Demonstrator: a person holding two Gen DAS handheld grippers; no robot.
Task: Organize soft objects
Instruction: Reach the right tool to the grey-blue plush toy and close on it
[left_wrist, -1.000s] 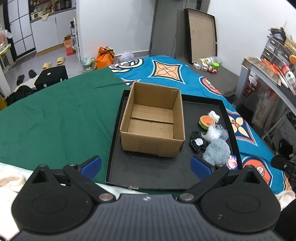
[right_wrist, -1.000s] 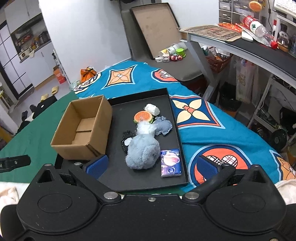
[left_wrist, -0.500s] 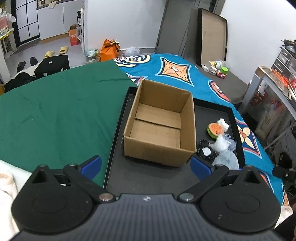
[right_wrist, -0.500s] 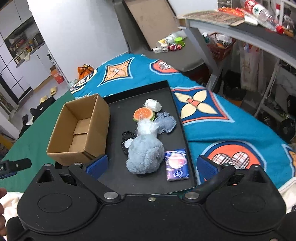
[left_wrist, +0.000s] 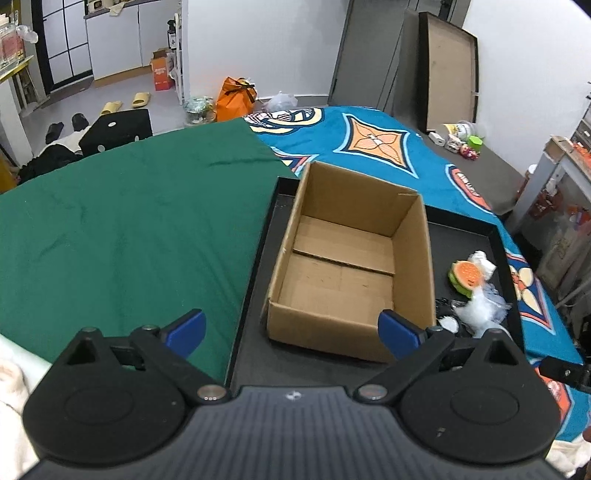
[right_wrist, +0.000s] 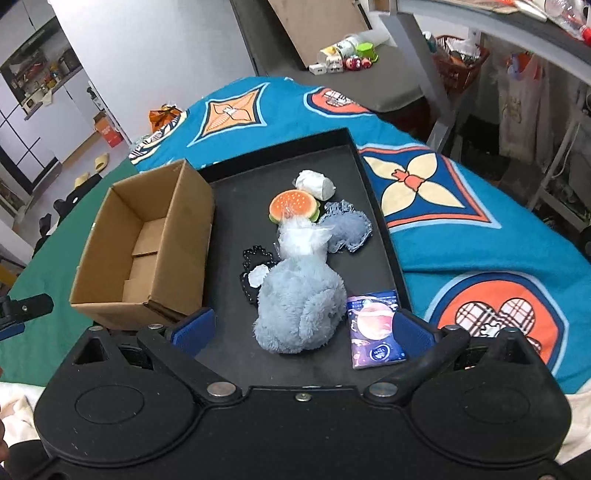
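An empty cardboard box (left_wrist: 351, 258) (right_wrist: 147, 243) stands on the left of a black tray (right_wrist: 369, 173) (left_wrist: 465, 229). To its right lie a fluffy blue plush (right_wrist: 299, 299), a burger toy (right_wrist: 293, 206) (left_wrist: 466, 275), a white soft lump (right_wrist: 316, 182), a blue-grey cloth (right_wrist: 345, 229), a black lacy piece (right_wrist: 255, 275) and a purple tissue pack (right_wrist: 375, 334). My left gripper (left_wrist: 291, 328) is open and empty in front of the box. My right gripper (right_wrist: 301, 330) is open and empty, its fingers either side of the near end of the plush, above it.
The tray rests on a bed with a green blanket (left_wrist: 129, 229) on the left and a blue patterned blanket (right_wrist: 480, 236) on the right. A desk (right_wrist: 480, 18) and clutter stand beyond the bed at the right. The left gripper's tip (right_wrist: 22, 308) shows at the left edge.
My left gripper has moved left and closer, so the box now sits centred ahead. My right gripper has moved forward and down toward the blue plush. Both stayed open.
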